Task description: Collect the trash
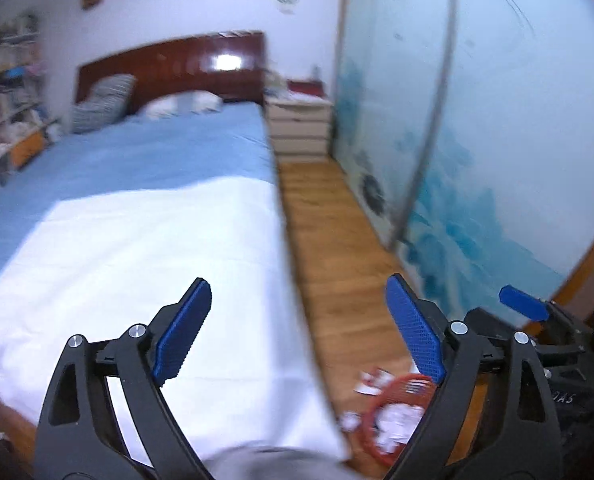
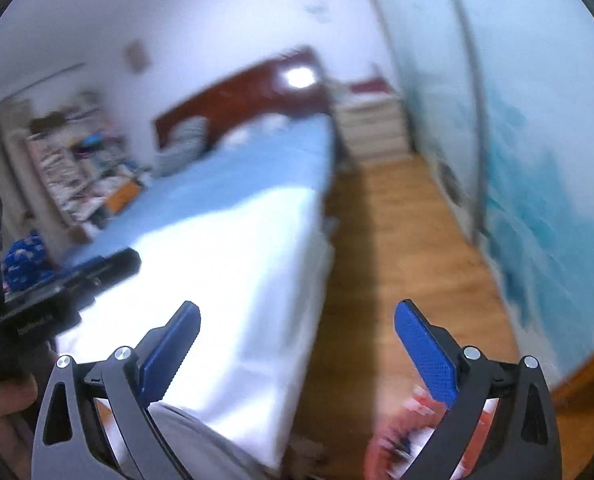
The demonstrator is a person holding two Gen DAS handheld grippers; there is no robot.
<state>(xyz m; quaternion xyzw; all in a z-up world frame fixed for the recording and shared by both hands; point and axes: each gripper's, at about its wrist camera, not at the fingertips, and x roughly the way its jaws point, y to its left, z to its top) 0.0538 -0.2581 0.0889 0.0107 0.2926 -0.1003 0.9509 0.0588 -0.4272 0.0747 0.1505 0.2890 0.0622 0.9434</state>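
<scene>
Left gripper point(image 1: 299, 330) (fingers apart), red bin point(image 1: 389, 420)

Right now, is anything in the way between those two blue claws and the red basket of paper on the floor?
Nothing visible blocks it. The left gripper and right gripper are both open and empty, held above the wooden floor beside the bed. The red basket sits low on open floor, with a paper scrap beside it.
</scene>
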